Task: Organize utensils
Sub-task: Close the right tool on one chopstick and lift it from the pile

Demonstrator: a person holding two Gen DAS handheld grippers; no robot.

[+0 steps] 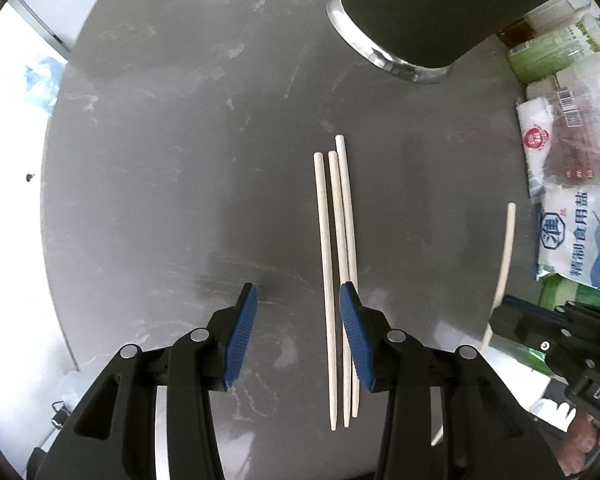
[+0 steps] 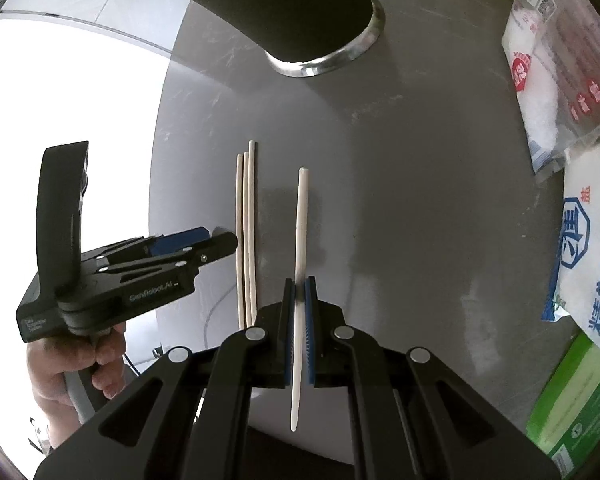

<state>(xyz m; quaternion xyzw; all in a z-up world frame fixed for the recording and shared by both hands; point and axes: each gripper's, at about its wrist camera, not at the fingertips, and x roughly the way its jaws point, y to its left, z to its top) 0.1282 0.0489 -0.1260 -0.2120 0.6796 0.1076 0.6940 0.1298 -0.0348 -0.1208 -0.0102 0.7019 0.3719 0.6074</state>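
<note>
I'm carrying a fourth chopstick [image 2: 300,264], clamped in my right tool [image 2: 300,300], toward the three chopsticks [image 1: 337,272] lying mid-counter [image 1: 160,160]. My left tool [image 1: 298,320] is hanging half-open over them, gripping nothing. Next I'm judging: lay it parallel, touching the row.

Matt grey tabletop [image 1: 160,160], smooth pale chopsticks [image 1: 332,280], glossy plastic bags [image 1: 580,232]

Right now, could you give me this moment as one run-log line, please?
right gripper: shut on chopstick | left gripper: open | three chopsticks: on table

Strong daylight blows out the white area left of the round grey tabletop [image 1: 160,160] in both views. Soft shadows fall beside the pale wooden chopsticks [image 2: 246,236]. Fisheye bending and dark vignetting mark the edges; focus is fairly sharp.
</note>
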